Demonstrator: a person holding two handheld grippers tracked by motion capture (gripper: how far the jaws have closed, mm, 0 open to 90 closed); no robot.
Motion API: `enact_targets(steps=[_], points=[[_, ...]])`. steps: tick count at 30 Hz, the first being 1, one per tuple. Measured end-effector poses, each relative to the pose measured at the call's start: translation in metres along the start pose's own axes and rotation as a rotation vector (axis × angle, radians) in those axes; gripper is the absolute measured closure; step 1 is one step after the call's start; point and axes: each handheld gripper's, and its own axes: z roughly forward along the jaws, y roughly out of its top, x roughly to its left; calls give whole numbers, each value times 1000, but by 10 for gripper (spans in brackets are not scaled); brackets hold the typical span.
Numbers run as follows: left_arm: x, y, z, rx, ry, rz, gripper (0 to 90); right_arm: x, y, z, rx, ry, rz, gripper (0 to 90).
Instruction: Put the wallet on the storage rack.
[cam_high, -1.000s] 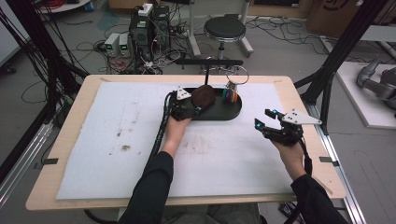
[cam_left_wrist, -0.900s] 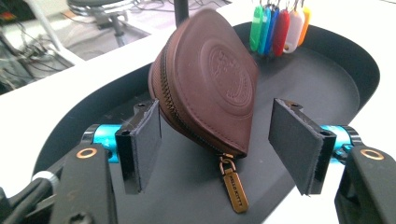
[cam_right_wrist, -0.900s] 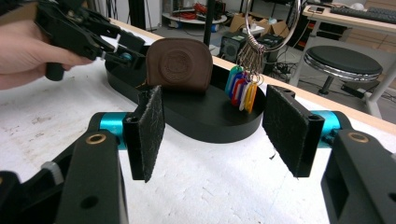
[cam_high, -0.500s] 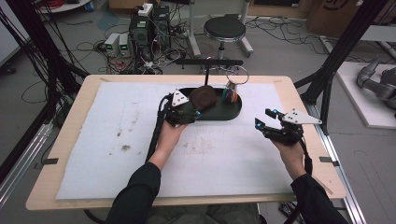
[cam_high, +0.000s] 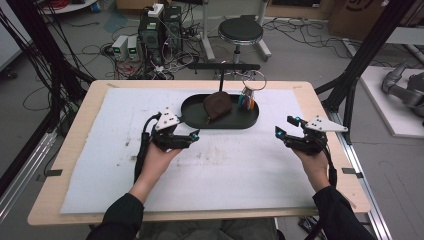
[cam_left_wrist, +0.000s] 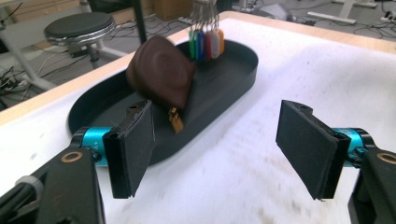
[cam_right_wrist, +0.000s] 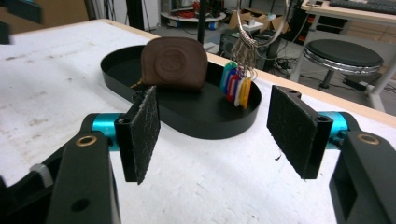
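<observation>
A black oval tray lies at the far middle of the white mat. Inside it, a brown leather pouch leans against the far rim. A ring of coloured key tags stands at the tray's right end. My left gripper hovers open just off the tray's near left rim, nothing between its jaws. My right gripper is open and empty over the mat, right of the tray.
The table's wooden edge frames the mat, which has dark stains left of centre. A black stool and a black bar stand are behind the table. Black frame posts rise at the right.
My left gripper has let go of the brown pouch in the tray and drawn back toward the near left, open. The right gripper has stayed in place.
</observation>
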Motion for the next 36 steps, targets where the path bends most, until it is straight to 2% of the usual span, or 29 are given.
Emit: enact_targets(steps=[5, 9, 18, 25, 36], points=[[8, -13, -23, 15, 27, -13, 272, -5, -1, -3, 6, -11, 9, 327], [16, -21, -39, 0, 42, -39, 252, -8, -3, -4, 18, -18, 15, 315], [35, -37, -61, -28, 102, -86, 246, -10, -6, -5, 51, -26, 11, 300], [44, -43, -66, -32, 130, -111, 246, -11, -9, -5, 72, -34, 4, 292], [46, -48, -62, -12, 131, -117, 246, -14, -11, -6, 78, -37, 13, 287]])
